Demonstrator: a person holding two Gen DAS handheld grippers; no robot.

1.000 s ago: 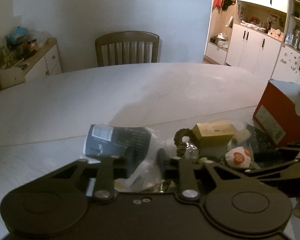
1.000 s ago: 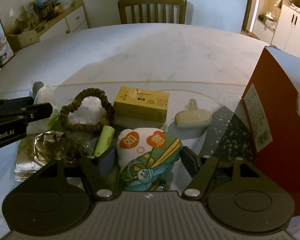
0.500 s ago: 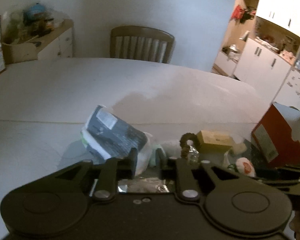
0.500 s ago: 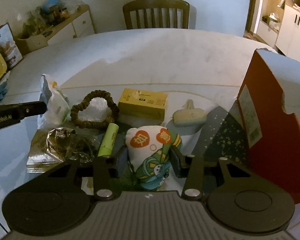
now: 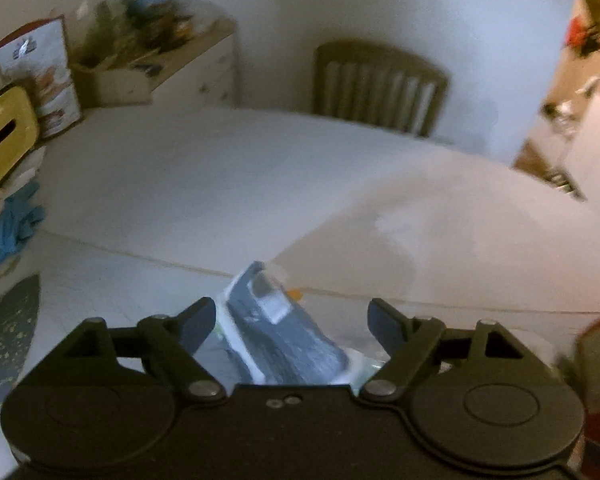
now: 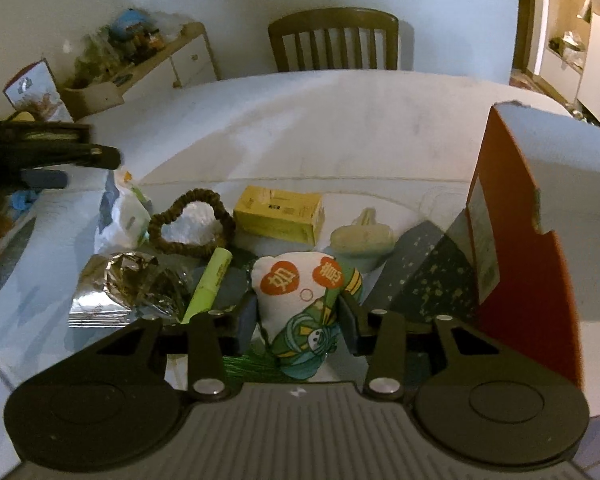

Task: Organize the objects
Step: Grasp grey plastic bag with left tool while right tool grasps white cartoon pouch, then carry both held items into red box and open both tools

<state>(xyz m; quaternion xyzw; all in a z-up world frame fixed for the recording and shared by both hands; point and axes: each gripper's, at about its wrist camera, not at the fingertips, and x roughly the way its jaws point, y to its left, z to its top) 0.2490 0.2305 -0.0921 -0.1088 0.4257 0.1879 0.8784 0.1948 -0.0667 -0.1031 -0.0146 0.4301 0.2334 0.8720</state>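
Left gripper (image 5: 290,322) jaws just sprang wide; dark-and-white packet (image 5: 284,336), pinched half a second ago, now loose between fingers at lower centre. Right gripper (image 6: 298,320) closed in on printed pouch (image 6: 300,300), pads now pressing both sides, pouch raised.

Dim room, plain pale wall (image 6: 440,4) at the back. A large white round-edged worktop (image 6: 340,120) filled most of both views. One dark wooden slat-back chair (image 6: 334,38) stood at its far side, against the wall. To the left, a low cream sideboard (image 6: 180,64) with drawers, its top crowded with clutter too blurred to name. At right, a doorway (image 6: 532,20) opened onto a brighter lit area with white cabinets (image 6: 598,60) and shelves.
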